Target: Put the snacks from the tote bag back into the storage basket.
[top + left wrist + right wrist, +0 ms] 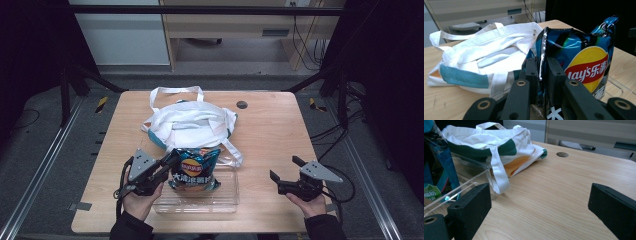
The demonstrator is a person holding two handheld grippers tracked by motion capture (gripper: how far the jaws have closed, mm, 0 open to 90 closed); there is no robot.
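Note:
A blue Lay's chip bag (194, 170) stands upright in a clear plastic box (225, 200) near the table's front edge. My left gripper (170, 162) reaches the bag's upper left edge from the left. In the left gripper view the bag's (584, 62) crimped side seam runs up between the two jaws of the left gripper (542, 65), which stand slightly apart, hardly wider than the seam. My right gripper (285, 169) rests low over bare table to the right of the box. Its jaws are spread wide in the right gripper view (539, 195), with nothing between them.
A white tote bag (190, 122) with teal trim lies crumpled behind the box, one strap draped toward the box's corner (466, 187). A small round grommet (242, 104) sits in the tabletop at the back. Bare wood lies to the right of the box.

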